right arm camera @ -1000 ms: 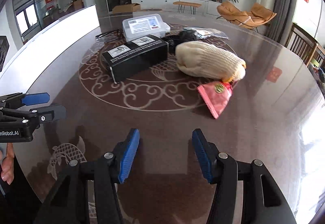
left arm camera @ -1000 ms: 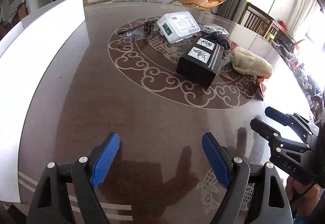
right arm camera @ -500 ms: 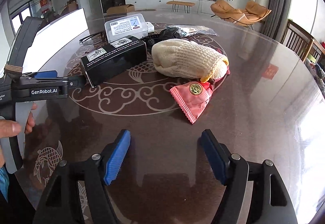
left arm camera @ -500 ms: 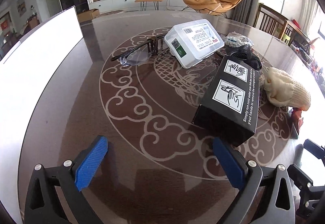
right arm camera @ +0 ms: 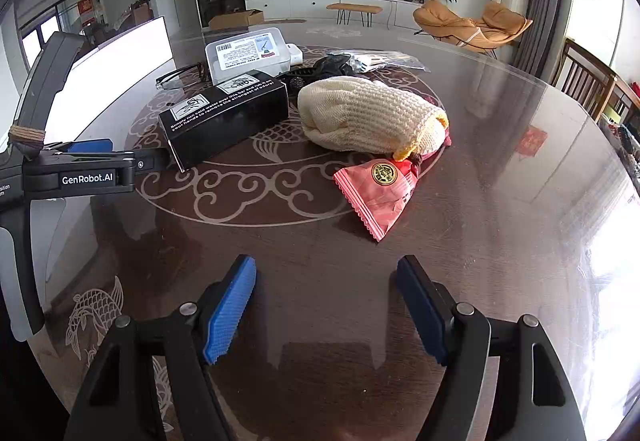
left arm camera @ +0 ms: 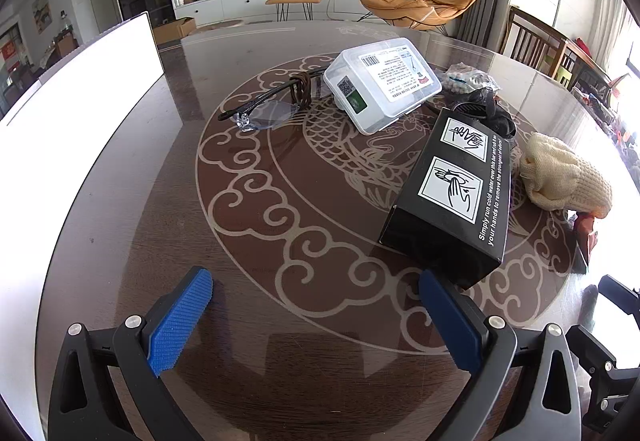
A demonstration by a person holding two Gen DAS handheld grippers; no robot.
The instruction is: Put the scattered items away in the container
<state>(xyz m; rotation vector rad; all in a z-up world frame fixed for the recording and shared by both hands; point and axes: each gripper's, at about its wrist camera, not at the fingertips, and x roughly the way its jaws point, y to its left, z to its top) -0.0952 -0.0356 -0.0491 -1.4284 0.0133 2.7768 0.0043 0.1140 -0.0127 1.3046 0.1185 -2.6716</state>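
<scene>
Left wrist view: your left tongs (left arm camera: 316, 315) gape wide and empty over the tabletop (left arm camera: 160, 225), black box (left arm camera: 452, 193) just ahead-right, eyeglasses (left arm camera: 260, 109) and clear case (left arm camera: 380, 81) beyond, while your right tongs (right arm camera: 326, 305) stand open before the pink packet (right arm camera: 378, 193) and knit pouch (right arm camera: 368, 115).

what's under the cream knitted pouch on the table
A pink foil packet sticks out from beneath the cream knitted pouch, its upper end tucked under. Anything else beneath is covered.

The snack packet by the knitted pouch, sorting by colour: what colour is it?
Pink, with a gold round emblem; the right wrist view shows the packet best.
</scene>
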